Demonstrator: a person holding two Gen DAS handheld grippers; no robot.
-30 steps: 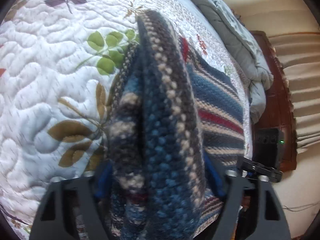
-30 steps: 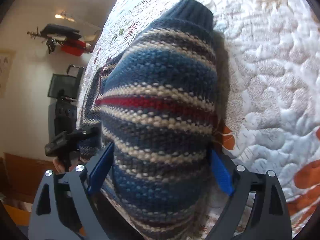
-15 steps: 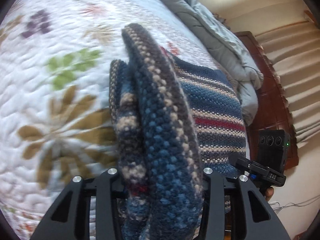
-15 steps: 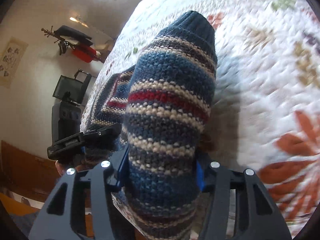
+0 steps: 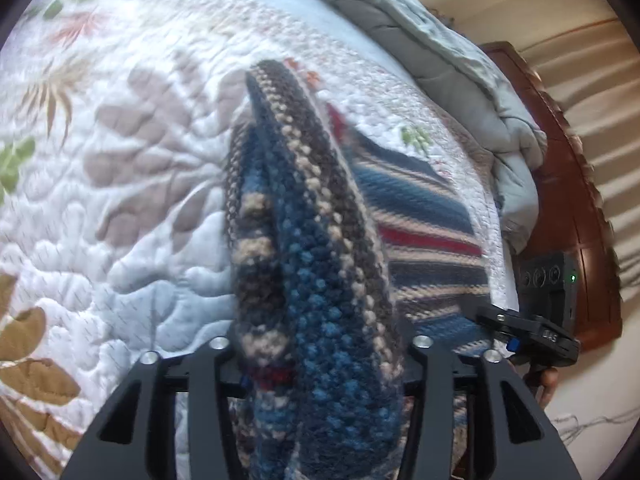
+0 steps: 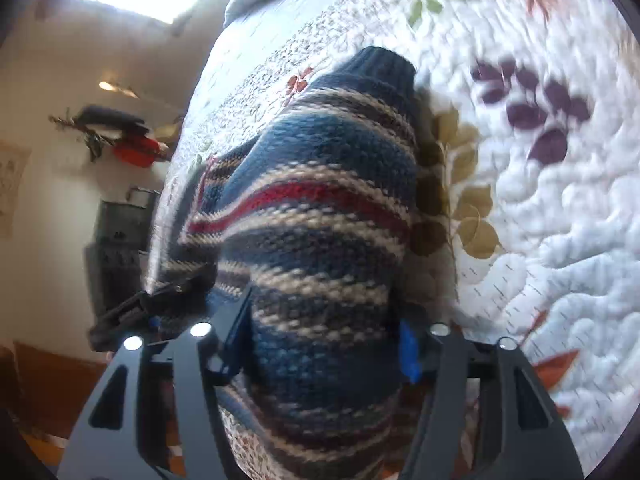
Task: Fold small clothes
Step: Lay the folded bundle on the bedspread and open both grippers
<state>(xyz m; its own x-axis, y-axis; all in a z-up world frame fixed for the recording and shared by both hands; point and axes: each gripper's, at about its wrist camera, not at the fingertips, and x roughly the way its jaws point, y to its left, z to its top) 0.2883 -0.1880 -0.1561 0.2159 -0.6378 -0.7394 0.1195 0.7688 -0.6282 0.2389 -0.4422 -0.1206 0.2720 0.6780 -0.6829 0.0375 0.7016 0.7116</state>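
A small knitted sweater (image 5: 316,280) with blue, grey, cream and red stripes is held up over a quilted floral bedspread (image 5: 120,200). My left gripper (image 5: 316,360) is shut on a bunched fold of it; the rest drapes to the right on the bed. My right gripper (image 6: 324,344) is shut on another part of the sweater (image 6: 320,220), near a sleeve with a dark blue cuff (image 6: 380,68). Each gripper shows in the other's view: the right one in the left wrist view (image 5: 532,336), the left one in the right wrist view (image 6: 152,308). The fingertips are hidden by the knit.
A grey duvet (image 5: 440,60) lies bunched at the head of the bed, against a dark wooden headboard (image 5: 568,200). The bed's edge (image 6: 172,184) is close on my right gripper's left, with a black case (image 6: 116,232) and a wall beyond.
Both grippers closed on the sweater and have lifted it and carried it across the bedspread; the quilt pattern beneath has shifted and is blurred by motion.
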